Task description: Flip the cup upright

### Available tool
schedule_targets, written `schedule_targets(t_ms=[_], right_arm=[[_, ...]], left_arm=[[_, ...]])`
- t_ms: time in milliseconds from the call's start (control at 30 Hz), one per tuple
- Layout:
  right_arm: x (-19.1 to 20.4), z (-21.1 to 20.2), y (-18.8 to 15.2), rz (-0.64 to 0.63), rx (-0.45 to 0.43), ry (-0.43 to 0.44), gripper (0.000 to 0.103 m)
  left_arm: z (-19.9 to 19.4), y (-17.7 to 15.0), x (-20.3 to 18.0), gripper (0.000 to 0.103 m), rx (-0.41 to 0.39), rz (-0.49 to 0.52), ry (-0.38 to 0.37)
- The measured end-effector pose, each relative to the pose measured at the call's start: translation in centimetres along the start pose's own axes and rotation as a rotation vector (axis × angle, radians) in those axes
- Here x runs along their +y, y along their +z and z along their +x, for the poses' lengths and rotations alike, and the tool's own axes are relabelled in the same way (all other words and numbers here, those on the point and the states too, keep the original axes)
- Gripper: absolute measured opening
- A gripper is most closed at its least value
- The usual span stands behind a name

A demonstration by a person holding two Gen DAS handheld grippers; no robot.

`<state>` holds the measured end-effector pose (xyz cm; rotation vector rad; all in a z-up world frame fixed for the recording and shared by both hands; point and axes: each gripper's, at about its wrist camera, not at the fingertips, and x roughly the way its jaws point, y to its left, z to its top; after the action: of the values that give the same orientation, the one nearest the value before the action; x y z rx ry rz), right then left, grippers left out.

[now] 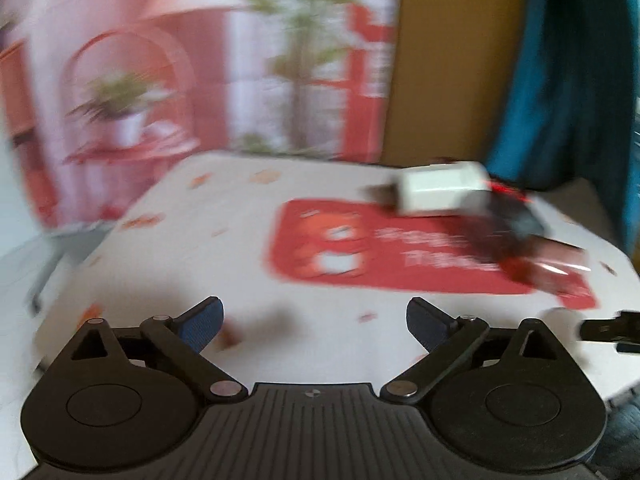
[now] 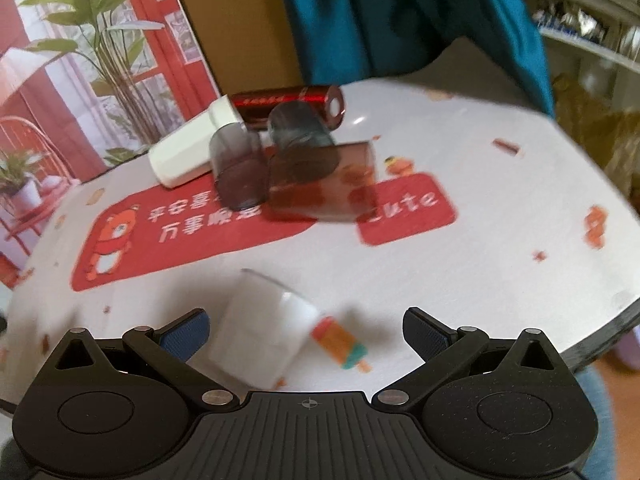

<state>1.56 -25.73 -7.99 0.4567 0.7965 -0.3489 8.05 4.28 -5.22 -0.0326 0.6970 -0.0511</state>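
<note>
In the right wrist view a clear glass cup [image 2: 262,330] with a popsicle print lies tilted on the white tablecloth [image 2: 460,280], just in front of my open right gripper [image 2: 306,330], close to its left finger [image 2: 186,334]. The cup is blurred. A pile of other cups lies further back: a white one [image 2: 188,152], two smoky grey ones [image 2: 238,168], a brown tinted one [image 2: 324,184] and a dark red one [image 2: 288,106]. My left gripper [image 1: 314,326] is open and empty over the tablecloth [image 1: 200,260]; the pile [image 1: 472,208] shows blurred at its far right.
A red printed mat [image 2: 192,236] covers the middle of the round table. A pink and red backdrop poster [image 1: 160,60], a cardboard panel [image 1: 448,60] and a teal cloth [image 2: 400,12] stand behind. The table edge [image 2: 600,336] is at the right.
</note>
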Motion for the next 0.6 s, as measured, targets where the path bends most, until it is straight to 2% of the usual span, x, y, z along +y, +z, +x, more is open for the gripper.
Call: schedule_targets(t_ms=[133,333,467,600], right_arm=[[-0.1,2.2,0.8,0.095,0.063,0.037,0.088],[-0.2,5.1,0.8,0.209,0.139,0.051,0.068],[0.7,5.5,0.2,0.152,0.142,0.044,0.062],[1.8,5.1,-0.4,0.034,0.074,0.021,0.06]], left_arm=[[0.8,-0.2,2.7,0.099,0.053,-0.138,0.028],[2.7,0.0,2.5,0.1,0.117,-0.127,0.012],[3.7,-0.5,2.5,0.1,0.145,-0.111,-0.007],[3.2,-1.6,3.5,0.1,0.088,-0.15,-0.04]])
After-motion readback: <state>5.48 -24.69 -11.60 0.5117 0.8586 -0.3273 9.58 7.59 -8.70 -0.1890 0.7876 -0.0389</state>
